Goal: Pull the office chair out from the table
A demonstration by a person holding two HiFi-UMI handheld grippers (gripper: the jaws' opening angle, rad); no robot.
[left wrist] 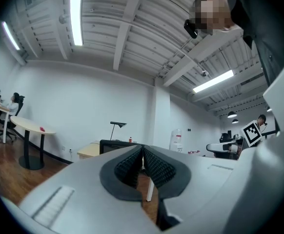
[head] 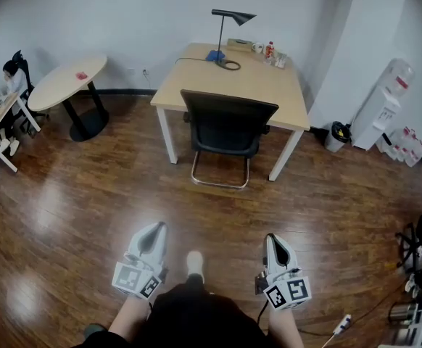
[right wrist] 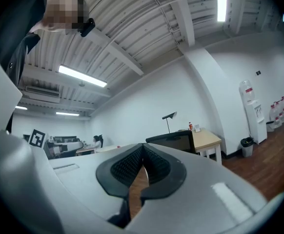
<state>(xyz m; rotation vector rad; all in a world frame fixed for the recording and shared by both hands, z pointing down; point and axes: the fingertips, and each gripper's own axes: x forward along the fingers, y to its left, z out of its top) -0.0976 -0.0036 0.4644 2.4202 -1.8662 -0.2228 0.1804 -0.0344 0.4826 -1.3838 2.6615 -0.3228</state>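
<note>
A black office chair (head: 227, 130) with a chrome sled base stands pushed in at the near side of a light wooden table (head: 229, 82). Its backrest faces me. Both grippers are well short of it, low in the head view. My left gripper (head: 154, 230) is shut with nothing between its pads. My right gripper (head: 272, 239) is also shut and empty. In the left gripper view the chair back (left wrist: 113, 143) shows just above the jaws. The chair back (right wrist: 173, 141) appears in the right gripper view too, beside the table (right wrist: 206, 140).
A black desk lamp (head: 228, 38) and small bottles (head: 272, 52) sit on the table. A round table (head: 67, 83) and a seated person (head: 9, 78) are at the left. A water dispenser (head: 385, 104) and a bin (head: 337, 136) stand at the right. Wooden floor (head: 88, 216) lies between me and the chair.
</note>
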